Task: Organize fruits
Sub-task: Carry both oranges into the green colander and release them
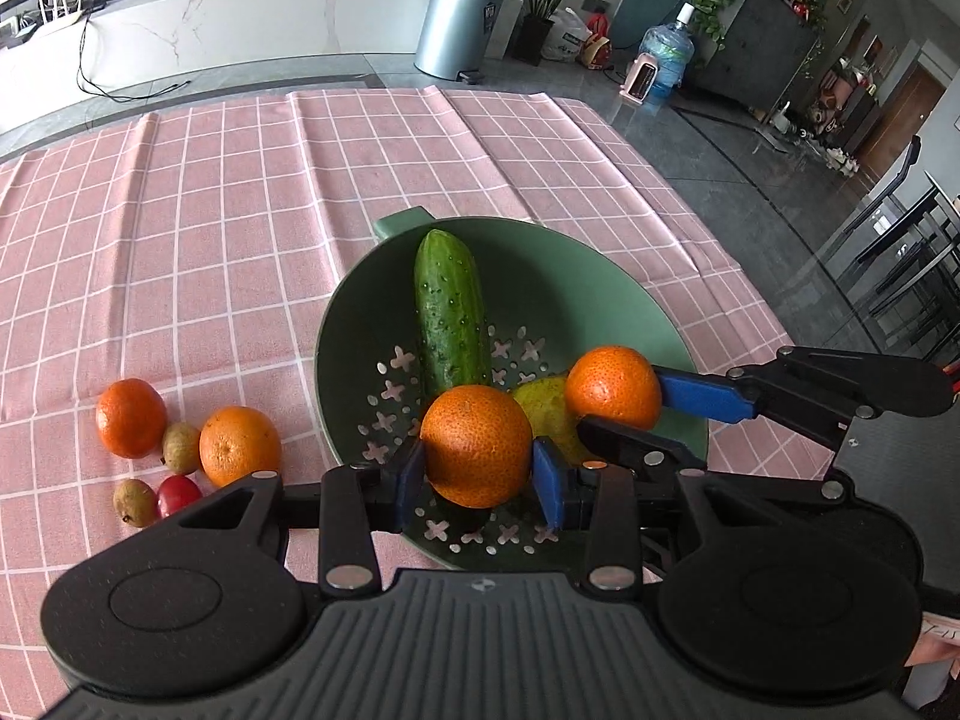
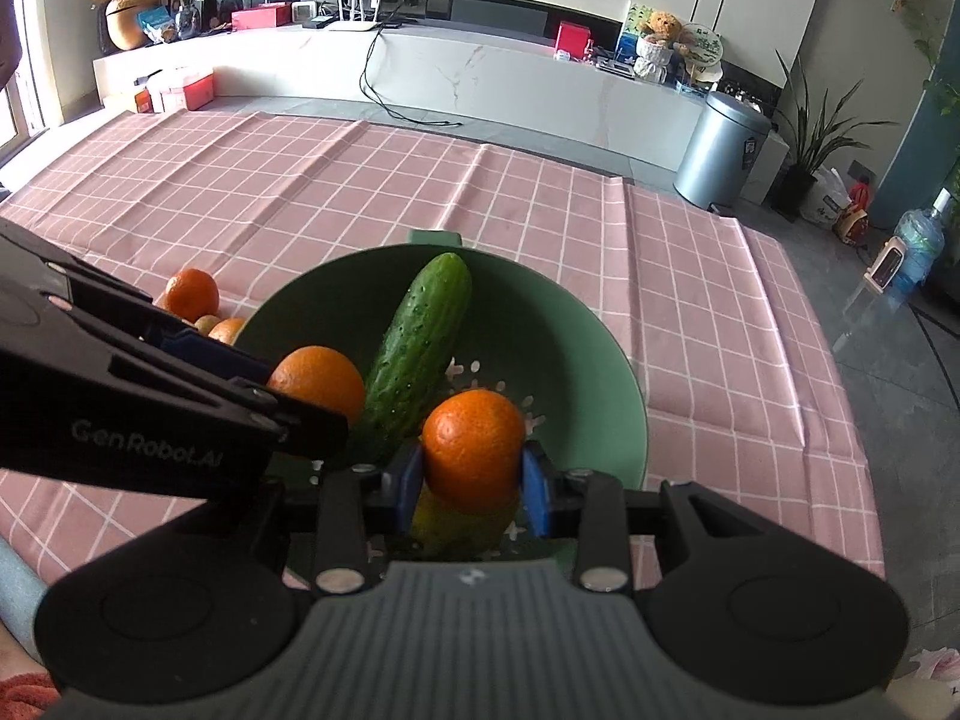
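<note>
A green colander (image 1: 600, 276) (image 2: 570, 324) sits on the pink checked cloth with a cucumber (image 1: 450, 306) (image 2: 414, 354) and a yellow-green pear (image 1: 549, 408) (image 2: 462, 519) inside. My left gripper (image 1: 478, 477) is shut on an orange (image 1: 477, 444) (image 2: 318, 381), held over the colander's near side. My right gripper (image 2: 471, 486) (image 1: 618, 411) is shut on a second orange (image 2: 473, 447) (image 1: 612, 393), just above the pear. Both oranges hang over the bowl, side by side.
Left of the colander lie two more oranges (image 1: 131, 417) (image 1: 240, 444), two small brownish fruits (image 1: 182, 448) (image 1: 135, 502) and a small red one (image 1: 178, 493). The cloth's far half (image 1: 300, 180) is bare. Beyond the table stand a metal bin (image 1: 459, 24) and a white counter.
</note>
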Tool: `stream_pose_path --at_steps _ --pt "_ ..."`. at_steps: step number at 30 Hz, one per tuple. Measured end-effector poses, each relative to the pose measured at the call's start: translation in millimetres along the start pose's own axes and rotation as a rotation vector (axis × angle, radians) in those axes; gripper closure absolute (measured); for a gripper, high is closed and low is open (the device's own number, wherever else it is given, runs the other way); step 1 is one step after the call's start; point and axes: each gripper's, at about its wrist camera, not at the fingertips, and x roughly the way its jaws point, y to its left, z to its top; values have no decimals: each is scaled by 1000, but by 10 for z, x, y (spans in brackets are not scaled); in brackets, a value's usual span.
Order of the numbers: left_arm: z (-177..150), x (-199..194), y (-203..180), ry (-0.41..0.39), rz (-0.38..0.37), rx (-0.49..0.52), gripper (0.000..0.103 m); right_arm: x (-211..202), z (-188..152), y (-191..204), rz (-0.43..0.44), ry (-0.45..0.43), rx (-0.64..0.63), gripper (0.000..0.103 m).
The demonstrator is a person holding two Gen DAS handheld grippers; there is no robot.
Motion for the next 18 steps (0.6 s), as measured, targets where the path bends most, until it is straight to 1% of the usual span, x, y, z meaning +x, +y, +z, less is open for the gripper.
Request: stream_pose_path --at_steps 3,6,12,18 --pt "35 35 2 3 14 2 59 13 12 -43 11 -2 3 72" --pt "69 76 27 12 17 -8 59 26 21 -132 40 -5 24 72" --pt "106 172 41 34 34 -8 59 54 23 -338 91 4 109 72" --pt "128 171 44 26 42 -2 59 68 53 -421 94 4 153 72"
